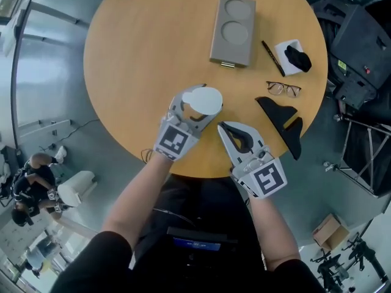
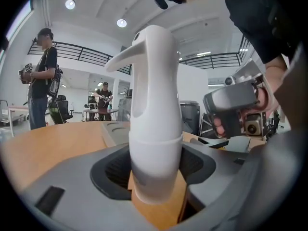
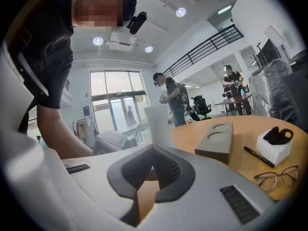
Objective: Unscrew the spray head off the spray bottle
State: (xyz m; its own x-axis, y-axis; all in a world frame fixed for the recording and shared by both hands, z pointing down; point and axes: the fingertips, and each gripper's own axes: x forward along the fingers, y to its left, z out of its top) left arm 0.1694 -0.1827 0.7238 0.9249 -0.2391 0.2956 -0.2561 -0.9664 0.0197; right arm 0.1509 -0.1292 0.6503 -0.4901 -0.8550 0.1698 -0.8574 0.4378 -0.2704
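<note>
Left tool [image 2: 156,170] is clamped round the lower body of the white spray bottle [image 1: 204,99], keeping it upright over the near edge of the tabletop [image 1: 146,54]; I'd say it's braced there so the spray head [image 2: 144,47] can be twisted. Right tool [image 1: 222,127] sits just beside it, jaws pressed together on nothing. Both forearms reach in low, tools pointing almost level
</note>
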